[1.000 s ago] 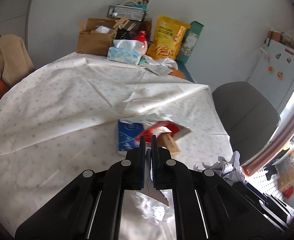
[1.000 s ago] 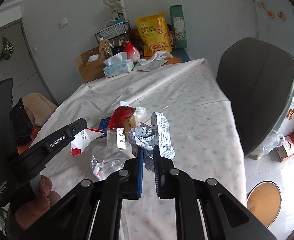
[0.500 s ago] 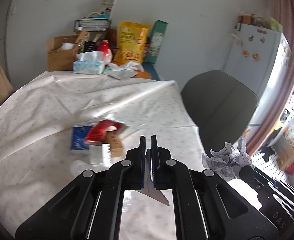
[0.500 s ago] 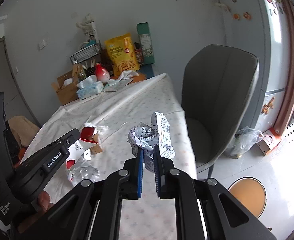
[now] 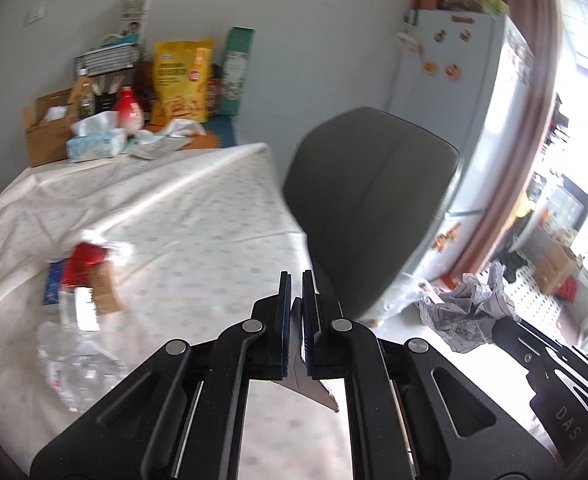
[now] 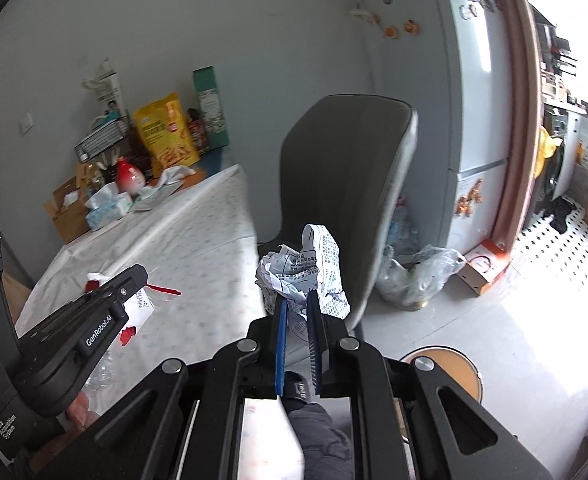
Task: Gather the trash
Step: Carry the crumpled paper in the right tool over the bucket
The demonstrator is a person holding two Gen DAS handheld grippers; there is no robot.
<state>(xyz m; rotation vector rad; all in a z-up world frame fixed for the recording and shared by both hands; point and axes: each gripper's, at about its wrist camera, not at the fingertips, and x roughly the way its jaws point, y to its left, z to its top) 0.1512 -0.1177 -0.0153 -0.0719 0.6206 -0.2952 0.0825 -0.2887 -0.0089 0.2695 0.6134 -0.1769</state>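
Carrying two pieces of trash at once, both grippers point out past the edge of the table [image 5: 197, 208], draped in a white dotted cloth, toward the grey padded chair [image 6: 346, 184] and the floor beyond it. The right gripper [image 6: 297, 300] has its jaws narrowed onto the crumpled ball of printed white paper [image 6: 306, 268], which stands up above the fingertips and is pinched only at its lower folds; a loose fold could slip free if the hand swings sharply. The left gripper [image 5: 296, 280] is clamped almost shut on a thin flat scrap of white-and-red wrapper [image 5: 314, 384], most of which hangs below the pads, so a light tug or a brush against the chair could pull it out. The round orange-topped container [image 6: 442, 368] on the floor, probably the bin, lies near the right gripper; its opening cannot be judged. Still on the cloth are a crushed clear plastic bottle [image 5: 77, 364] and a red and blue heap of packaging [image 5: 79, 276].
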